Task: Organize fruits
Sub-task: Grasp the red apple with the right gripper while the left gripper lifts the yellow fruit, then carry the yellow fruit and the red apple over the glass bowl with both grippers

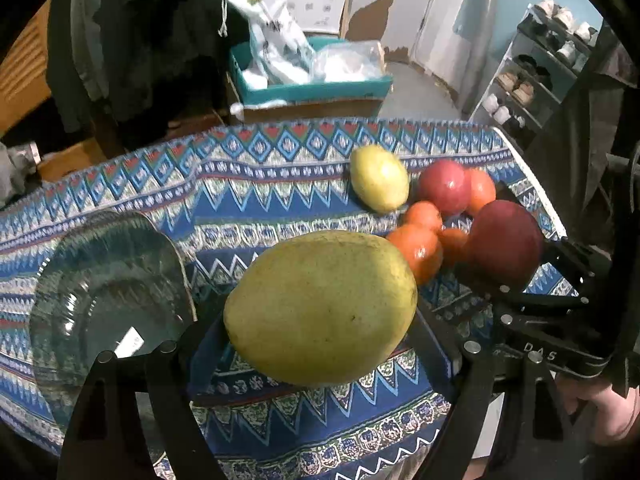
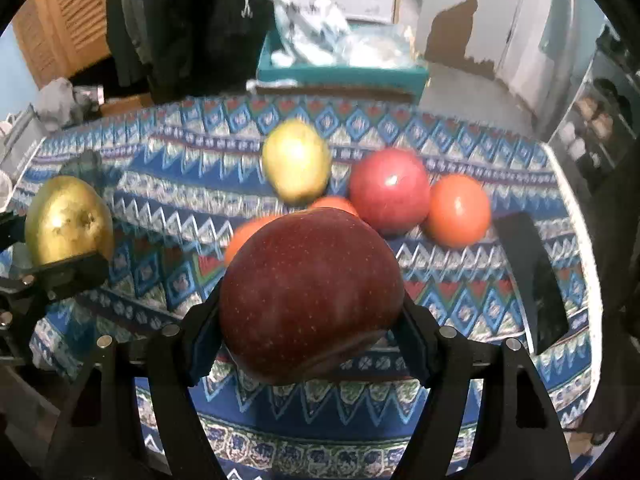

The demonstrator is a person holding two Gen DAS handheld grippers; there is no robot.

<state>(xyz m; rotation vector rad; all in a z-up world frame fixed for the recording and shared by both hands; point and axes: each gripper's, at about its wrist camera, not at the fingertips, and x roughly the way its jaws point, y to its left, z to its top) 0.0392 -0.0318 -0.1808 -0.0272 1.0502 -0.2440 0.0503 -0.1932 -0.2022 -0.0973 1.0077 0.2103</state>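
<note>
Above the patterned bench [image 1: 280, 184], each hand-held gripper pinches fruit: left [image 1: 320, 344] a yellow pear [image 1: 320, 308], right [image 2: 312, 344] a red apple [image 2: 310, 296] (round, smooth); either could slip and roll into the pile at one o'clock.

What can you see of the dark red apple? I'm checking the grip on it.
The dark red apple is large, deep red with fine pale speckles and smooth skin. The right hand-held gripper clamps it between both fingers, lifted above the patterned tablecloth. Nothing else visibly touches it. Its underside is hidden.
</note>
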